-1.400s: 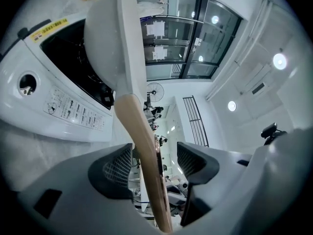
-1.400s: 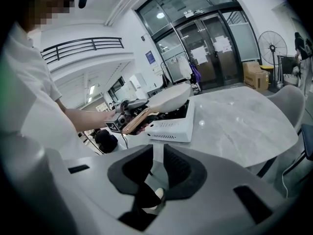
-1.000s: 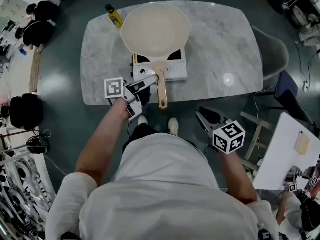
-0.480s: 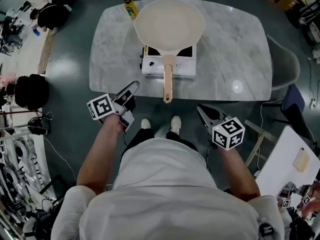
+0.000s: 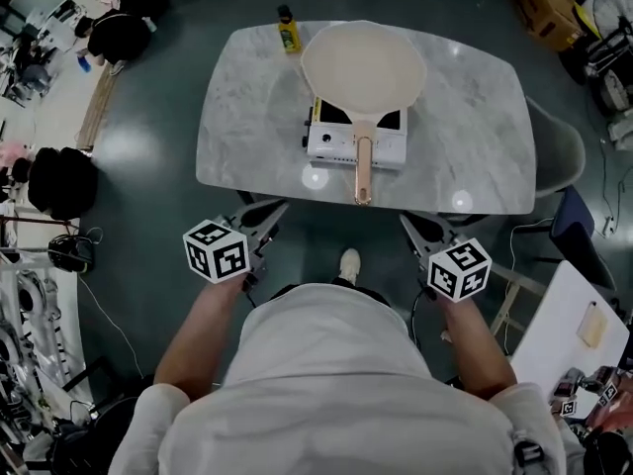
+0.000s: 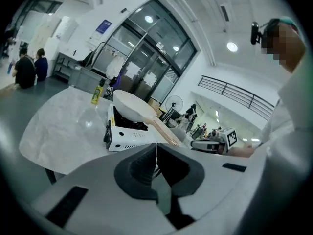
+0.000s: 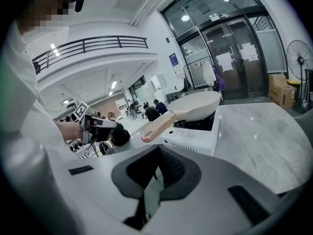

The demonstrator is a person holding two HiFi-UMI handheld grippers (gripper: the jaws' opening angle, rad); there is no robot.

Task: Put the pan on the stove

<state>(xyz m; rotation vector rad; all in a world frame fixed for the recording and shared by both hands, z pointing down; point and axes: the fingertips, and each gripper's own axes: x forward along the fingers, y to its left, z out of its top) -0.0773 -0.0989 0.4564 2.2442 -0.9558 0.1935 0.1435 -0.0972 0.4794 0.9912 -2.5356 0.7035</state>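
The cream pan (image 5: 363,67) sits on the white portable stove (image 5: 356,146) on the marble table (image 5: 247,117). Its copper handle (image 5: 363,171) points toward me over the table's front edge. Both grippers are held below that edge, apart from the pan. My left gripper (image 5: 275,209) is shut and empty; its own view shows the pads (image 6: 146,163) meeting, with the pan (image 6: 133,105) and stove (image 6: 128,137) ahead. My right gripper (image 5: 408,226) also looks shut with nothing in it, and the pan (image 7: 195,105) and handle (image 7: 156,126) lie beyond it (image 7: 159,150).
A yellow bottle (image 5: 288,34) stands at the table's far edge beside the pan. A grey chair (image 5: 556,127) is at the table's right end, and a white table (image 5: 569,315) is at the lower right. Black bags (image 5: 59,181) and gear line the floor at left.
My left gripper let go of the pan handle, drew back off the table toward my body and closed its jaws. The pan stays on the stove.
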